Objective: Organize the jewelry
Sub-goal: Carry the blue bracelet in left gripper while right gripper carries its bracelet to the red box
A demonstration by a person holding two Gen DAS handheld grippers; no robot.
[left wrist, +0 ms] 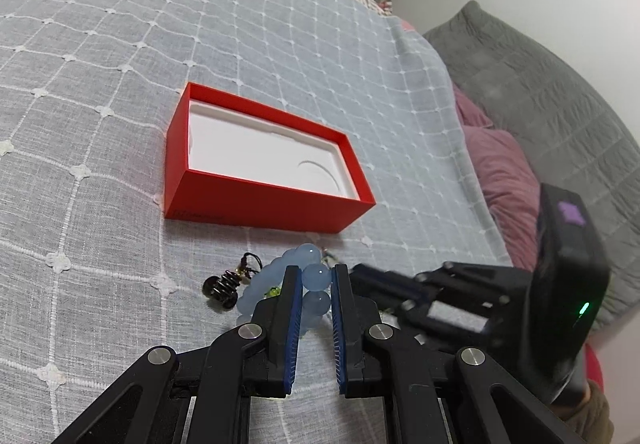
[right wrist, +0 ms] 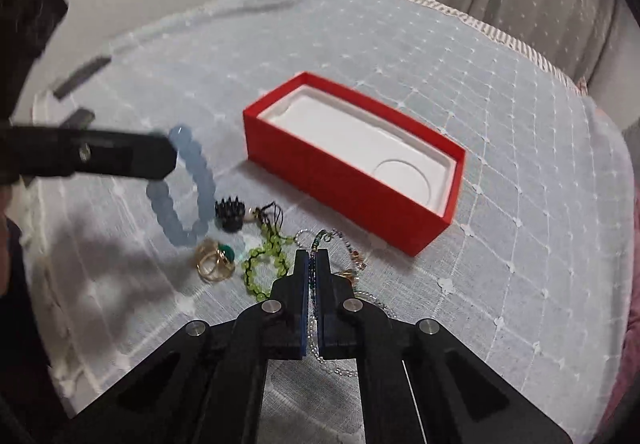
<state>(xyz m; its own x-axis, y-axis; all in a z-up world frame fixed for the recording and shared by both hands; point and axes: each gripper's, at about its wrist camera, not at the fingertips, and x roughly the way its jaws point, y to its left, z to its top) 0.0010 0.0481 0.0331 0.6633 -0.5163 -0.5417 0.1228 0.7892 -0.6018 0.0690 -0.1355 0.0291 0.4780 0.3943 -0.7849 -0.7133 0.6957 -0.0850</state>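
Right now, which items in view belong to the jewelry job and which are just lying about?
Job:
red box
blue bead bracelet
green bead bracelet
gold rings
thin bead chain
dark spiral charm

Lying about:
purple pillow
grey quilt
checked bedspread

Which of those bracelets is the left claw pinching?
The pale blue bead bracelet, held by the left gripper; the green bead bracelet lies untouched on the cloth.

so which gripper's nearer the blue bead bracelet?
Left. The left gripper is closed around the blue bead bracelet; the right gripper is off to the side, clamped on a thin beaded chain.
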